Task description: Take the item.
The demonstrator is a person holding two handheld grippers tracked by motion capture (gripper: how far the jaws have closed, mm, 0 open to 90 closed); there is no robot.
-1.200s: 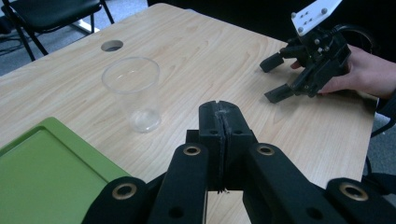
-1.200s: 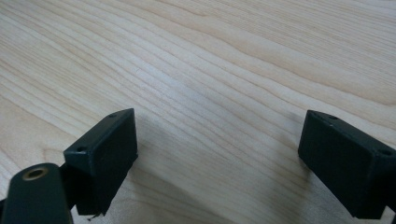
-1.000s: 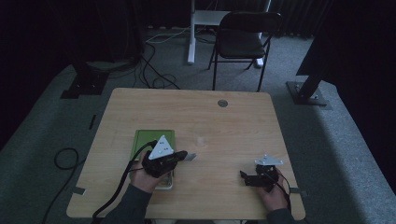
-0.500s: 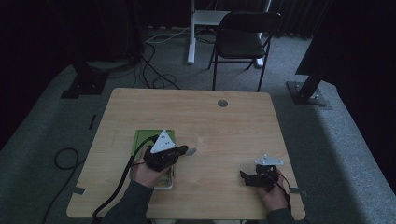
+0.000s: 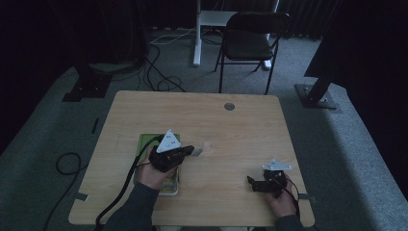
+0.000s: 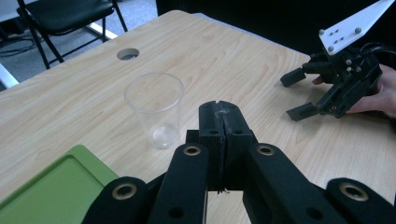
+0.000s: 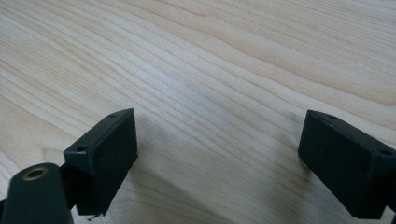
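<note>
A clear plastic cup (image 6: 156,109) stands upright and empty on the wooden table (image 5: 226,127), faintly visible in the high view as the cup (image 5: 208,144). My left gripper (image 6: 222,108) is shut with nothing between its jaws, its tip a short way from the cup. In the high view the left gripper (image 5: 191,149) hovers over the right edge of a green tray (image 5: 144,140). My right gripper (image 7: 217,140) is open, jaws wide apart just above bare wood, near the table's front right as the right gripper (image 5: 252,182). The left gripper view shows the right gripper (image 6: 299,95) open too.
The green tray's corner (image 6: 56,186) lies just left of my left jaws. A round cable hole (image 5: 229,106) sits near the table's far edge. A black chair (image 5: 250,43) and stand bases are on the floor beyond the table.
My left gripper has crept forward and right, off the tray toward the cup, staying shut. The right gripper has barely moved.
</note>
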